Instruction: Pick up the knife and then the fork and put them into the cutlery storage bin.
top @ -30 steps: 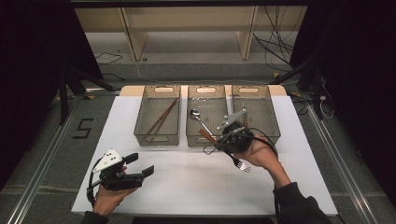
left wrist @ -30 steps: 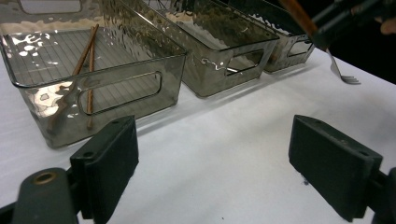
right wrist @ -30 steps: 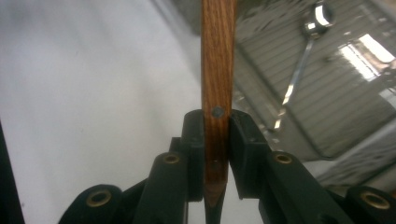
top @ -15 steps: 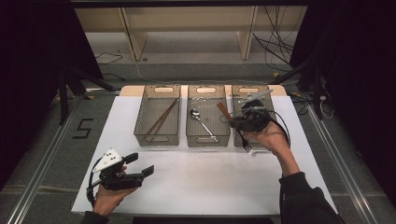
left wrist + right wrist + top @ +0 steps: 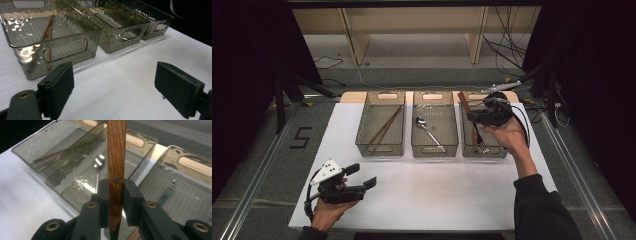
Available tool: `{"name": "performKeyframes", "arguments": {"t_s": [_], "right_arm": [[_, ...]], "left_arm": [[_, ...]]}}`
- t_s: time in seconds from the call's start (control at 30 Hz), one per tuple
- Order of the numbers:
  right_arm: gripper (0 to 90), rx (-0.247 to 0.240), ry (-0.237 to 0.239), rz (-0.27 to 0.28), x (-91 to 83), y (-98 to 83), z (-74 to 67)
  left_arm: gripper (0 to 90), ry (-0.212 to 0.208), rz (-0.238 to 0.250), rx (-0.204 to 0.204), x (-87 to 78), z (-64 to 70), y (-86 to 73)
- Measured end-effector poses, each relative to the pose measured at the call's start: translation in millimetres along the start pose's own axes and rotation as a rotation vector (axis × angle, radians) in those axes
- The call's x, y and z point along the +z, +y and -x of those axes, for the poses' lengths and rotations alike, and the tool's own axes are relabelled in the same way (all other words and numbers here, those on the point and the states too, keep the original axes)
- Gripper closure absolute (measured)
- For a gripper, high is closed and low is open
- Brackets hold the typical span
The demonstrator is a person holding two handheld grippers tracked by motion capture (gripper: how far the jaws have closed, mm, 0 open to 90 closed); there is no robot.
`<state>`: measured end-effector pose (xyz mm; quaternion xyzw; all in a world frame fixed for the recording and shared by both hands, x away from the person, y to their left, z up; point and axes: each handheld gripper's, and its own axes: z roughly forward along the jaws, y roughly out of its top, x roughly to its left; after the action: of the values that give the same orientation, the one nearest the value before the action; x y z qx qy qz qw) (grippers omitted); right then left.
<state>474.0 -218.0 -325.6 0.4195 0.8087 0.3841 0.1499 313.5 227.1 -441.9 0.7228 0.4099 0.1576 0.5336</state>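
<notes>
Here your left gripper (image 5: 359, 181) rests low at the near edge of the white desk (image 5: 437, 185), its jaws wide apart with nothing between them. Beyond it stand three clear bins in a row: the left bin (image 5: 381, 124) holds chopsticks (image 5: 384, 126), the middle bin (image 5: 434, 125) a spoon (image 5: 428, 131). Farther off, your right gripper (image 5: 472, 112) hovers over the right bin (image 5: 484, 147), jaws clamped on the wooden handle of a fork (image 5: 116, 152), whose tines point down into that bin.
</notes>
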Motion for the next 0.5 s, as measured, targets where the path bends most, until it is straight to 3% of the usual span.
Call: {"name": "performKeyframes", "arguments": {"t_s": [0.5], "right_arm": [[77.4,0.157,-0.119,0.058,5.7,0.9,42.5]], "left_arm": [[15.6,0.000,-0.001,-0.001,0.0,0.2,-0.2]]}}
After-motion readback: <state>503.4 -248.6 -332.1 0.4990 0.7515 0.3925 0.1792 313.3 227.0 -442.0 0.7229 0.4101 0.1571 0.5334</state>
